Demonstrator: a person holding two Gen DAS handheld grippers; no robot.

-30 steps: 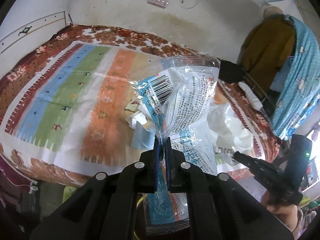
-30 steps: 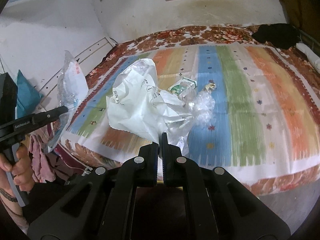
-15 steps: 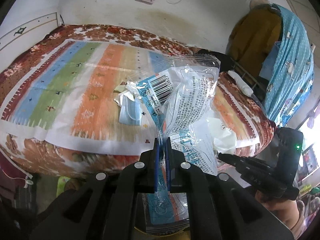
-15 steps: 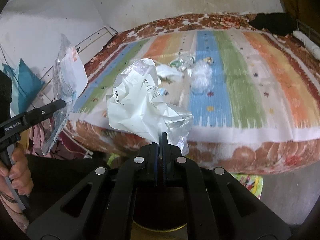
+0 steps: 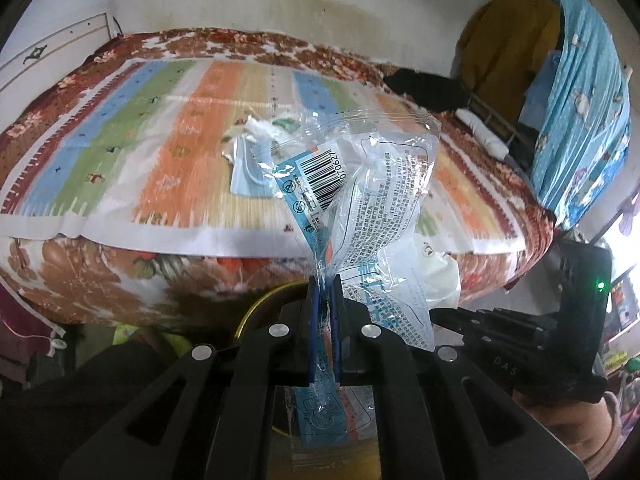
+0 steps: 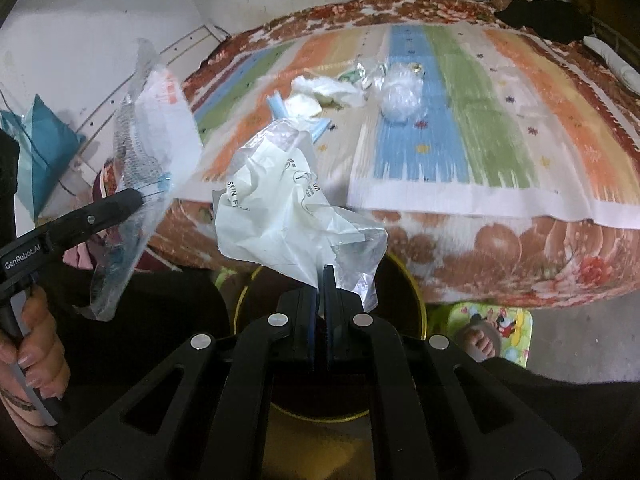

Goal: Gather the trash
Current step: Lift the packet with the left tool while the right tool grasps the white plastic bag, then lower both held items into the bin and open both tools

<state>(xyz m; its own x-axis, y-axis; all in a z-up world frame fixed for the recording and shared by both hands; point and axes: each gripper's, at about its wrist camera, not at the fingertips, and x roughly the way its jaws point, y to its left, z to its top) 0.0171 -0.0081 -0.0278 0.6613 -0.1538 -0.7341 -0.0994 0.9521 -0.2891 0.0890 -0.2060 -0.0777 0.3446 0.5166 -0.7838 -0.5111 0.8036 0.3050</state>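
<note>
Both tongs clamp wrappers, left (image 5: 325, 280) clear, right (image 6: 320, 270) white, before a striped bedspread (image 6: 500, 120).

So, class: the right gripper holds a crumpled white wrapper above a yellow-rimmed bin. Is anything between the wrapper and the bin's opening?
Nothing visible. The white wrapper hangs from the right gripper over the bin, whose dark mouth below looks unobstructed.

Home bedroom: bed (image 5: 168, 168) with striped blanket (image 6: 480, 128).
</note>
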